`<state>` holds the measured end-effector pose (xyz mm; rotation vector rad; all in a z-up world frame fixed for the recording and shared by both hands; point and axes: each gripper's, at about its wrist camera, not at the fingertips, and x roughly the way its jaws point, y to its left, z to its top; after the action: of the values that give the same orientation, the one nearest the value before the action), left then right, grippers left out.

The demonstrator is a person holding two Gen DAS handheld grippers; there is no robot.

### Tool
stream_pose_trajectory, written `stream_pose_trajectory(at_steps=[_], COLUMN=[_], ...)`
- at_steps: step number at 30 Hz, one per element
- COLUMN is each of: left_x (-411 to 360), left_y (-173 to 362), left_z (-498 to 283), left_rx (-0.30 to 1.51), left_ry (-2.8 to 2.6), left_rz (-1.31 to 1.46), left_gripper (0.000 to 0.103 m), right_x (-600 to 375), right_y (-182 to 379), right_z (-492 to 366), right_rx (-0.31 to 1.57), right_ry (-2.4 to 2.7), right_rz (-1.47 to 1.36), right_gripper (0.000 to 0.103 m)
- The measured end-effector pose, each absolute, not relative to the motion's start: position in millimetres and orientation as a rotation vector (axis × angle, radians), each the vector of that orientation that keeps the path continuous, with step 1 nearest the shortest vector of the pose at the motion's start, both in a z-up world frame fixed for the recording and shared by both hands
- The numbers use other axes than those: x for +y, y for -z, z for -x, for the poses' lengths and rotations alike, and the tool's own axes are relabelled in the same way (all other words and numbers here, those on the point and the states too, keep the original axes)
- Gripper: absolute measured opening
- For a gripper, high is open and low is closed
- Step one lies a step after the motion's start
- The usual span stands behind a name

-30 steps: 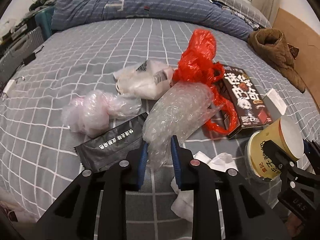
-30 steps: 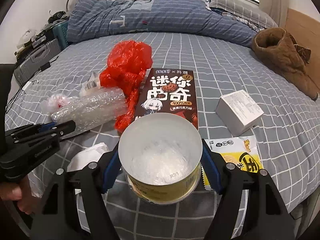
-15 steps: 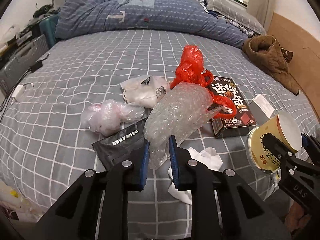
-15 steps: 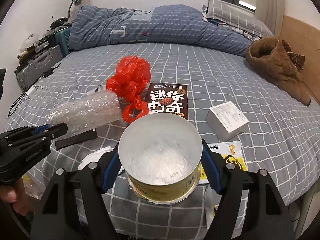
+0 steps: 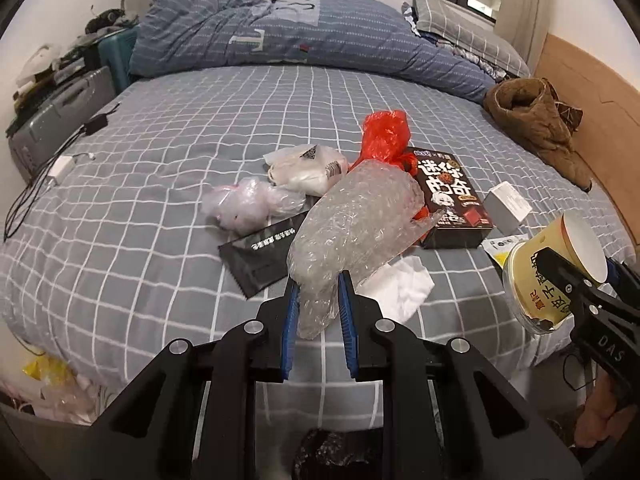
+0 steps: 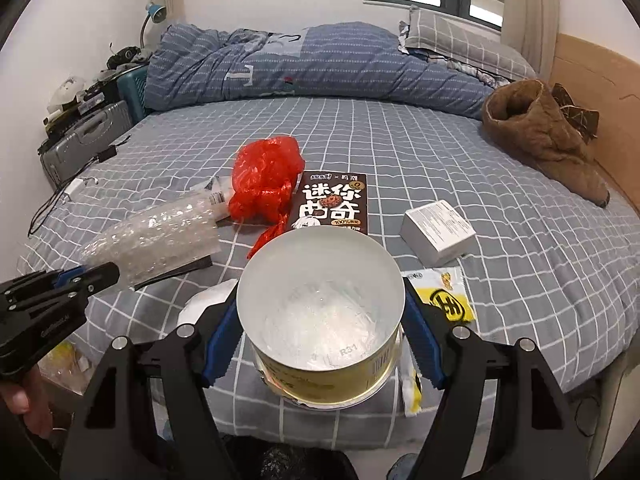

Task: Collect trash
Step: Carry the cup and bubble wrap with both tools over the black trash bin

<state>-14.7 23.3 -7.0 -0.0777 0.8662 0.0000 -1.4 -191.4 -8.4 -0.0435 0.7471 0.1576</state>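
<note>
Checked bed (image 5: 160, 184), left gripper (image 5: 318, 300) clamping bubble wrap (image 5: 356, 220) lengthwise forward, right gripper (image 6: 320, 320) seemingly gripping cup (image 6: 320, 304).

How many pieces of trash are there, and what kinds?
Plastic bags and wrap: 4 (bubble wrap, red bag, white bag, pink bag)
Packets: 2 (black, yellow)
Boxes: 2 (black, white)
Cup: 1
Tissue: 1
Total: 10

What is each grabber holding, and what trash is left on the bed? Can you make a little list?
left gripper: shut on bubble wrap
right gripper: shut on paper cup, which looks empty
left on bed: red bag, black box, white box, tissue, black packet
</note>
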Motion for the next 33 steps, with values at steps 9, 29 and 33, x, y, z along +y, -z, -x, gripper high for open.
stream_pose_trajectory(at_steps=[9,29,33], left_x=[6.2,5.0,16.5], left_y=[-10.9,1.5,14.5], left_z=[63.7,163.9,175.5], left_rx=[0.846,0.895,0.928], left_ry=[0.010,-0.035,-0.053], left_rz=[0.059,0.080,0.100], left_gripper=[0.019,0.019,0.019], right_x=[-184.8,-193.9,-193.3], right_y=[-20.8,-17.7,-11.1], right_z=[53.2,158.8,166.9], right_rx=[0.690,0.735,0.750], right_ry=[-0.156,-0.151,-0.157], right_rz=[0.085,0.082,0.096], right_gripper=[0.069,0.069,0.069])
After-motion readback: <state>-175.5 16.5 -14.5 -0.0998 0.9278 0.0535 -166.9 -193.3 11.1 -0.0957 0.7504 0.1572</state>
